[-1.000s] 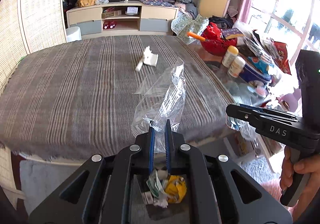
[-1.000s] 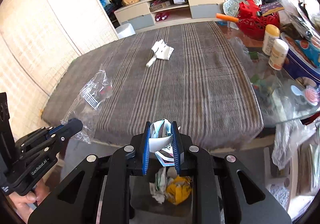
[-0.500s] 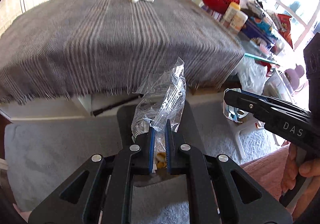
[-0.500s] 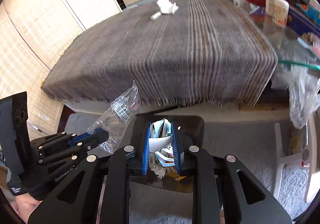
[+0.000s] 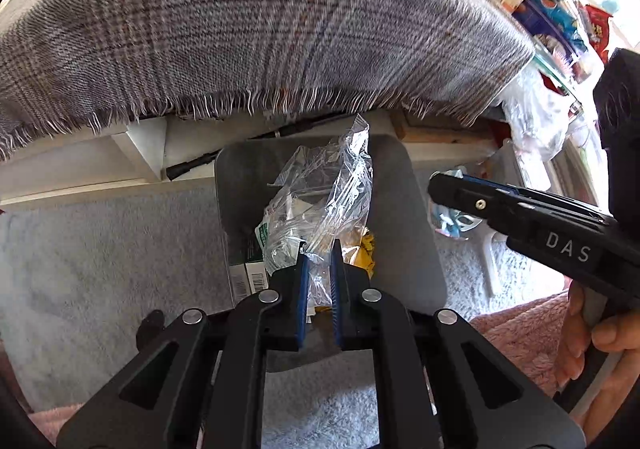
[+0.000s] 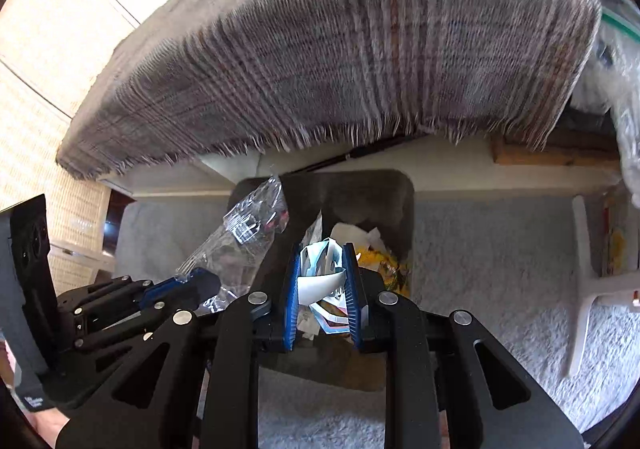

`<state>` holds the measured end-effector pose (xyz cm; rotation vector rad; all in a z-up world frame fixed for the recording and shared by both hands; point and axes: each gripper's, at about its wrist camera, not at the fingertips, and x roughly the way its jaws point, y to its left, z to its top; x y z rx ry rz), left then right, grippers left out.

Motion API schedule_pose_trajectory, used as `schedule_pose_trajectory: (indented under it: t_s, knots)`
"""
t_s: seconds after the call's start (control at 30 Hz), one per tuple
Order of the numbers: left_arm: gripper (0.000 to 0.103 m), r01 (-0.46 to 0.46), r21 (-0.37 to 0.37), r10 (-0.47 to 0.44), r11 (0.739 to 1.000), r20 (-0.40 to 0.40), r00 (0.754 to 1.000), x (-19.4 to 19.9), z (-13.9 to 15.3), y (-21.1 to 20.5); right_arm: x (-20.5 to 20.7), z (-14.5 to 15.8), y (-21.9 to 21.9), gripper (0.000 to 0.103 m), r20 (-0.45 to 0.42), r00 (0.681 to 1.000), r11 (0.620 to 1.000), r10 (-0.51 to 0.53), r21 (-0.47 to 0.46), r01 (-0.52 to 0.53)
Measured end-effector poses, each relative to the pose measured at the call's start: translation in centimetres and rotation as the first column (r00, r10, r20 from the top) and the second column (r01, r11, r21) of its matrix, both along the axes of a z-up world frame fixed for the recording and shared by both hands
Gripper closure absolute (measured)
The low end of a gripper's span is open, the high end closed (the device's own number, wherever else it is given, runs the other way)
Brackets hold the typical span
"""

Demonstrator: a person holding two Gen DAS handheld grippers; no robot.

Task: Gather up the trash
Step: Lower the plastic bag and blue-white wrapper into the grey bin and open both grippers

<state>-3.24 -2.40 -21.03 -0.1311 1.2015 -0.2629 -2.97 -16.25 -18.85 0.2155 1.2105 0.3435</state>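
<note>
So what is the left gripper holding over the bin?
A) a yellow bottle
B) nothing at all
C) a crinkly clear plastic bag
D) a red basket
C: the left gripper is shut on a crinkly clear plastic bag that sticks up from its fingers above the grey bin, which already has rubbish in it.

both grippers are built of matte black plastic links joined by round silver screws, with ribbed blue pads lining the fingers. white "das" lettering is printed on the right gripper, whose grey handle is seen.
</note>
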Motion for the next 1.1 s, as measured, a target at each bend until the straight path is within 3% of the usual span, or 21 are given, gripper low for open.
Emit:
schedule_pose_trajectory:
  t_s: [0.6,0.7,0.77,0.87,1.03,1.1]
  knots:
    - [0.092,0.013,-0.006,-0.013,1.000,-0.052,0.999,0.6,-1.8,-0.6,1.0,-1.8,1.0,0.079,-0.050,0.999,1.000,-0.004,-0.002,0.004]
    - [0.092,0.016,-0.003,-0.016,1.000,-0.046,0.999,0.6,-1.6,-0.7,0.9,-1.6,0.8,0.065,-0.047,0.999,1.000,-0.004,-0.004,0.004]
    - [0.089,0.017,0.003,-0.016,1.000,-0.042,0.999,0.6,-1.5,-0.7,0.9,-1.4,0.6,0.063,-0.037,0.999,1.000,-0.007,-0.012,0.006]
    - [0.076,0.022,0.017,-0.021,1.000,-0.028,0.999,0.5,-1.2,-0.8,1.1,-1.0,0.2,0.056,-0.020,1.000,0.999,-0.021,-0.028,0.020]
    - [0.047,0.003,0.035,-0.003,0.999,-0.003,1.000,0.3,-0.7,-0.1,1.2,-0.8,-0.7,0.024,-0.015,0.999,0.999,-0.041,-0.010,0.041]
    - [0.039,-0.011,0.049,0.010,0.999,0.008,1.000,0.1,-0.4,0.3,1.1,-0.5,-0.9,0.019,-0.006,0.999,0.999,-0.048,-0.004,0.048]
